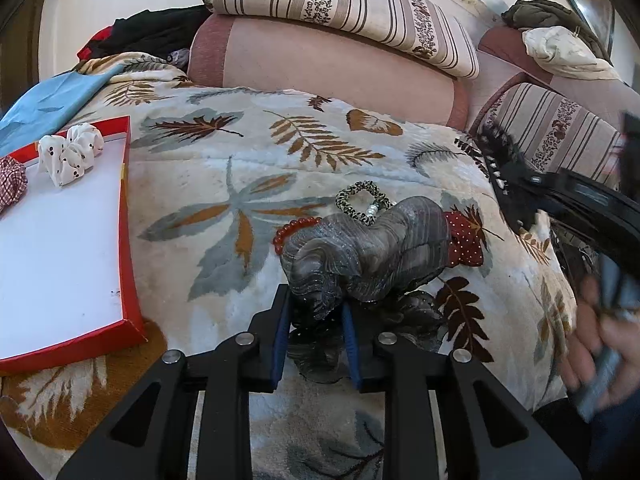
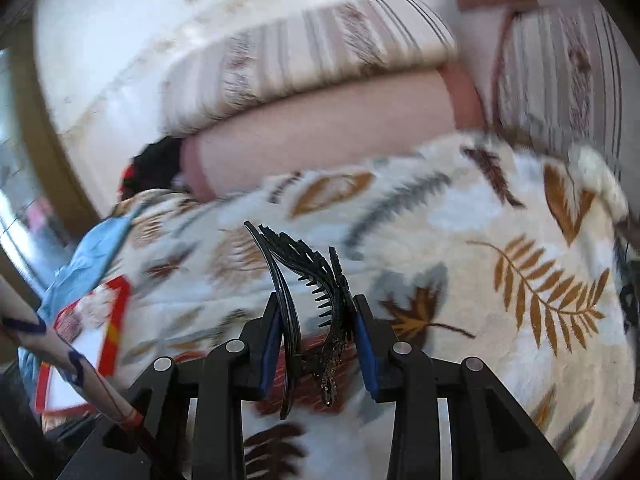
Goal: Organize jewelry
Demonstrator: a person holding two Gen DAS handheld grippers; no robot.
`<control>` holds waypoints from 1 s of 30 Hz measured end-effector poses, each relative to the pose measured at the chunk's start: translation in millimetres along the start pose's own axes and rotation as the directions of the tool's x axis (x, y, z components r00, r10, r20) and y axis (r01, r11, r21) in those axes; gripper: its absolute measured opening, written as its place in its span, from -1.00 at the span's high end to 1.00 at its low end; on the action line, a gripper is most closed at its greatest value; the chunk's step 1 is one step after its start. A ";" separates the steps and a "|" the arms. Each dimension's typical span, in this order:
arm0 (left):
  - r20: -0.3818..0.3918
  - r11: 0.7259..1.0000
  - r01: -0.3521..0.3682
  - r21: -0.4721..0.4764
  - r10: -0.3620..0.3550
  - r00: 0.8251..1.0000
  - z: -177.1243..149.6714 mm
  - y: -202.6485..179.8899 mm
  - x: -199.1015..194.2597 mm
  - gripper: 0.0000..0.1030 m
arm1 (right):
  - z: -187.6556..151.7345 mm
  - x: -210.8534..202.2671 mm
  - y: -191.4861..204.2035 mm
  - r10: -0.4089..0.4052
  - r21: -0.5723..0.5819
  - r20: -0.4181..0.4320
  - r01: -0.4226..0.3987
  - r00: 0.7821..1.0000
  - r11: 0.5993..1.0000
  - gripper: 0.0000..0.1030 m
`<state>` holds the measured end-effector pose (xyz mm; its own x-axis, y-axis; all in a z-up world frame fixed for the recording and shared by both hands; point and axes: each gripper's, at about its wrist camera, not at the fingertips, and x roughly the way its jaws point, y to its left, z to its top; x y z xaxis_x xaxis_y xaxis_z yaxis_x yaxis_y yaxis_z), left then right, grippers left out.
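Observation:
My left gripper (image 1: 315,312) is shut on a grey marbled scrunchie (image 1: 364,252) and holds it just above the leaf-print blanket (image 1: 224,160). Behind the scrunchie lie an orange bead bracelet (image 1: 294,229), a leopard-print hair tie (image 1: 362,200) and a red dotted scrunchie (image 1: 464,240). A red box lid with a white inside (image 1: 60,248) lies at the left and holds a white dotted scrunchie (image 1: 71,154) and a red checked one (image 1: 11,184). My right gripper (image 2: 316,320) is shut on black toothed hair clips (image 2: 308,280), also visible in the left wrist view (image 1: 508,176). The red box lid shows blurred at the lower left (image 2: 104,320).
Striped and pink cushions (image 1: 332,40) line the back of the bed. A light blue cloth (image 1: 52,100) lies behind the box lid. Dark clothes (image 1: 152,32) are piled at the far left, and more clothes (image 1: 560,40) at the far right.

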<state>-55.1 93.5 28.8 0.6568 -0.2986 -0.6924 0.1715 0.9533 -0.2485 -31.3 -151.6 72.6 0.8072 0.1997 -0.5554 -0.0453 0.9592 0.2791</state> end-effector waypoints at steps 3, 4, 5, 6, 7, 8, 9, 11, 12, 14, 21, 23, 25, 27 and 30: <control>0.002 1.000 -0.004 -0.001 0.004 1.000 0.0 -0.2 -0.5 0.55 | -22.8 -9.6 26.6 0.074 -0.001 -0.075 -0.074 0.994 0.997 0.29; 0.001 1.000 -0.005 -0.002 0.005 1.000 -0.2 0.2 -0.6 0.55 | -30.9 -8.1 31.4 0.074 0.002 -0.105 -0.074 0.992 0.997 0.29; 0.001 1.000 -0.006 -0.004 0.006 1.000 -0.3 0.6 -0.6 0.55 | -45.0 -4.7 38.0 0.088 0.006 -0.163 -0.088 0.983 0.996 0.29; 0.002 1.000 -0.009 -0.004 0.009 1.000 -0.3 0.5 -0.3 0.55 | -52.4 -3.2 41.0 0.088 0.003 -0.193 -0.089 0.977 0.996 0.29; 0.002 1.000 -0.011 -0.003 0.011 1.000 -0.5 0.6 -0.5 0.55 | -58.5 0.0 43.4 0.076 -0.003 -0.227 -0.078 0.971 0.997 0.29; 0.002 1.000 -0.012 -0.002 0.012 1.000 -0.6 0.4 -0.6 0.55 | -63.8 4.2 45.8 0.065 -0.015 -0.258 -0.071 0.964 0.997 0.29; 0.002 1.000 -0.016 0.001 0.016 1.000 -0.7 -0.3 -0.5 0.55 | -66.6 10.0 47.3 0.067 -0.024 -0.289 -0.077 0.955 0.997 0.29; 0.001 1.000 -0.021 0.008 0.021 1.000 -1.0 -1.7 0.2 0.54 | -71.4 18.1 47.7 0.046 -0.030 -0.317 -0.058 0.947 0.998 0.28; 0.000 1.000 -0.026 0.013 0.026 1.000 -1.1 -2.8 0.8 0.49 | -73.5 22.5 47.9 0.028 -0.040 -0.332 -0.043 0.943 0.998 0.28; -0.004 0.999 -0.042 0.017 0.042 0.999 -1.2 -3.9 3.1 0.33 | -75.7 26.2 45.8 0.026 -0.033 -0.342 -0.040 0.939 0.999 0.27; -0.047 0.999 -0.042 0.021 0.043 0.998 -1.6 -6.2 17.3 0.10 | -79.3 31.0 50.1 -0.006 -0.073 -0.353 -0.021 0.936 0.997 0.27; -0.029 0.999 -0.039 0.037 0.040 0.999 -2.3 -8.6 13.7 0.43 | -80.5 29.6 53.3 -0.006 -0.087 -0.346 -0.026 0.938 0.996 0.31; -0.004 0.998 -0.040 0.050 0.040 0.999 -2.8 -10.9 8.5 0.56 | -79.7 25.6 55.8 0.000 -0.098 -0.323 -0.034 0.946 0.995 0.32; 0.030 0.997 -0.045 0.058 0.043 0.999 -2.0 -12.3 1.4 0.58 | -76.8 17.2 58.8 0.004 -0.116 -0.279 -0.038 0.960 0.993 0.32; 0.090 0.997 -0.052 0.057 0.046 0.995 0.4 -13.2 -10.0 0.59 | -72.4 8.5 57.9 0.016 -0.109 -0.231 -0.042 0.973 0.993 0.32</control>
<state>-63.6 84.0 39.3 0.7272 -0.2488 -0.6397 0.1790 0.9685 -0.1732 -69.7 -79.9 27.2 0.6489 0.2558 -0.7166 -0.1432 0.9660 0.2152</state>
